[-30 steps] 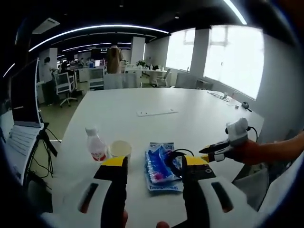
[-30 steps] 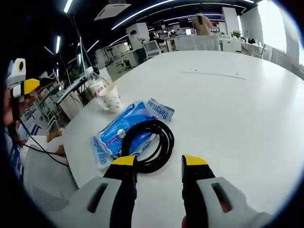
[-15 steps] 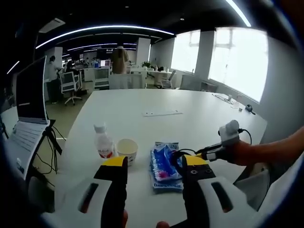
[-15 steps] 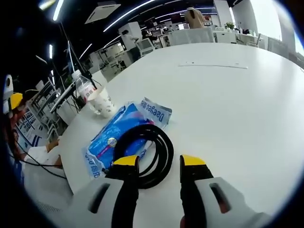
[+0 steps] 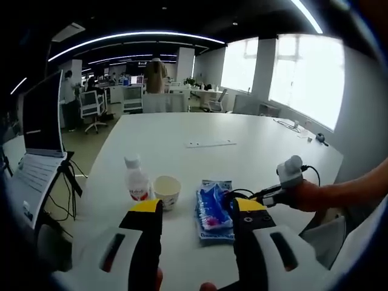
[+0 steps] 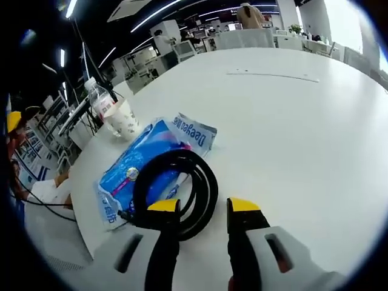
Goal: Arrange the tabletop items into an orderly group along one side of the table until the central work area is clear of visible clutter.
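Note:
A blue plastic packet (image 6: 136,173) lies on the white table (image 6: 291,139), and a black cable coil (image 6: 203,182) rests partly on it. Beside them stand a paper cup (image 6: 125,119) and a small water bottle (image 6: 99,103). My right gripper (image 6: 204,207) is open, its jaws just short of the coil's near edge, the left jaw almost at the cable. In the left gripper view the bottle (image 5: 138,182), cup (image 5: 167,191), packet (image 5: 212,206) and coil (image 5: 233,197) sit just beyond my open left gripper (image 5: 197,209). The right gripper (image 5: 285,188) reaches in from the right, held by a hand.
A laptop (image 5: 36,139) on a stand is off the table's left edge. A thin flat strip (image 5: 211,143) lies mid-table, and small items (image 5: 297,126) sit at the far right rim. Office chairs and desks stand beyond the table. The table's far half (image 5: 182,130) is bare.
The right gripper has moved closer to the cable coil, which now lies larger and nearer its jaws. The left gripper view has shifted slightly; the things on the table have not moved.

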### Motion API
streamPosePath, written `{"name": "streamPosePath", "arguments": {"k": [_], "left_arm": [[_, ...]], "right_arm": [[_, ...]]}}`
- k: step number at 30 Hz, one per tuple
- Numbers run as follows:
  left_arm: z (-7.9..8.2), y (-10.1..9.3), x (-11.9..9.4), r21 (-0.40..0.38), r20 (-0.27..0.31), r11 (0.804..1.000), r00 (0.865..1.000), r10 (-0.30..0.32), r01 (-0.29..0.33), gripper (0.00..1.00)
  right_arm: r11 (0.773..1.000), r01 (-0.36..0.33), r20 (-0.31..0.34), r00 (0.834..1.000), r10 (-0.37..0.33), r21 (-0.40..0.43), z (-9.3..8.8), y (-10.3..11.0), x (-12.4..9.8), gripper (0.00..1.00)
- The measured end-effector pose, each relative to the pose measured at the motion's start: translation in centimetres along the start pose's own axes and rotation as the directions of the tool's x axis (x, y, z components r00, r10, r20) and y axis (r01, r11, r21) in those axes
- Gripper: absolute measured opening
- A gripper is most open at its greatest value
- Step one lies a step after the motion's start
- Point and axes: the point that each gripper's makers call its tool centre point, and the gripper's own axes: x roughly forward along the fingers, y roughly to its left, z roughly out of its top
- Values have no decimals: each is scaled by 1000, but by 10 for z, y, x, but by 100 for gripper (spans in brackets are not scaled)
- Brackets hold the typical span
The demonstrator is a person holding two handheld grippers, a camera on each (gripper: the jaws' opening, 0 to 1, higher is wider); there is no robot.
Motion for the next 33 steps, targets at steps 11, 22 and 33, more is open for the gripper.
{"name": "streamPosePath", "arguments": {"k": [11, 22, 33], "left_arm": [[14, 2, 4, -7, 19, 1000, 1000, -9, 9, 47], [15, 4, 2, -37, 37, 999, 999, -8, 10, 47], [13, 2, -1, -44, 46, 999, 999, -13, 15, 48]], "right_arm": [[999, 34, 36, 999, -33, -21, 8, 2, -3, 9], [999, 22, 117, 993, -27, 42, 21, 3, -18, 3], [999, 13, 154, 988, -20, 50, 20, 8, -32, 3]]}}
